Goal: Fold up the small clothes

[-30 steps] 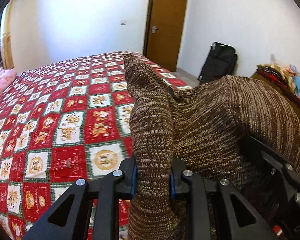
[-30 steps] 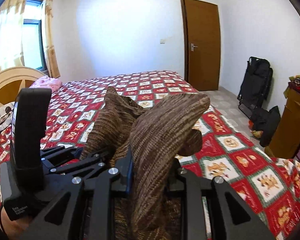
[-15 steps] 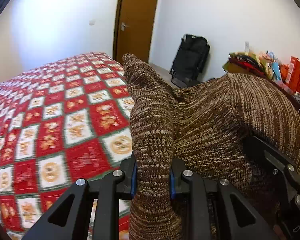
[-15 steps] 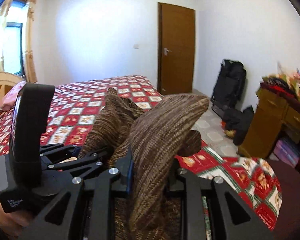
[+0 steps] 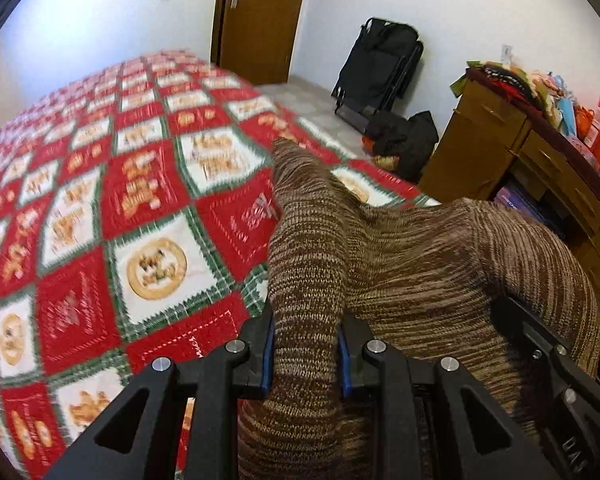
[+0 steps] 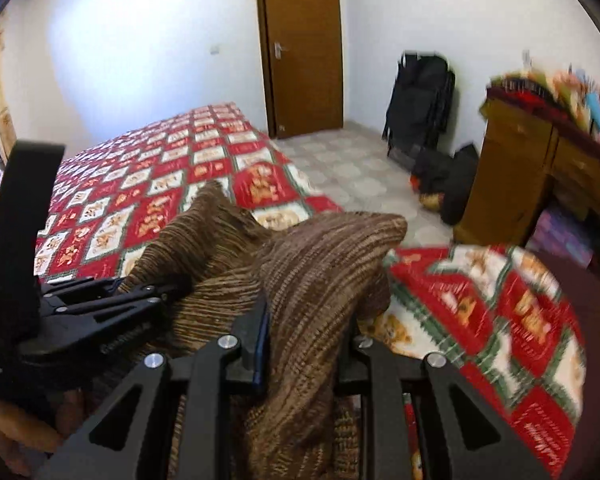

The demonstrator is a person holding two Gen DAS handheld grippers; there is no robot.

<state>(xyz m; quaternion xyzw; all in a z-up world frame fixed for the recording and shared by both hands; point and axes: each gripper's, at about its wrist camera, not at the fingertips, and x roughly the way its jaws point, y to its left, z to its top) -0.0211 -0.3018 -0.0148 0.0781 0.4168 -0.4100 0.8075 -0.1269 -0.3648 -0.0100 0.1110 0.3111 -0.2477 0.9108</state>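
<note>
Nearest to my lens, my left gripper (image 5: pixel 305 354) is clamped on a thick ridge of the brown knit garment (image 5: pixel 400 264), its blue-lined fingers (image 5: pixel 266 356) pressing the wool from both sides at 6 o'clock. My right gripper (image 6: pixel 306 354) pinches another bunch of the same knit, which rises between its fingers and flops toward 1 o'clock. The garment hangs in the air between my two tools, slack in the middle, above the near corner of the bed rather than lying on it. In the right view my left tool shows at 9 o'clock, just beside the knit. Beyond, the red patchwork quilt (image 5: pixel 100 216) spreads from 9 toward 11 o'clock, blurred. Farther out at 12 o'clock stands a brown door (image 6: pixel 300 48), at 1 o'clock a black bag (image 6: pixel 420 100) against the wall, and at 2 o'clock a wooden cabinet (image 5: pixel 496 148) heaped with bright clutter. To do this step well, I judge I should draw my two holds apart until the knit hangs taut, keep both at one height, then lower it flat onto open quilt well inside the edge before making any fold.
</note>
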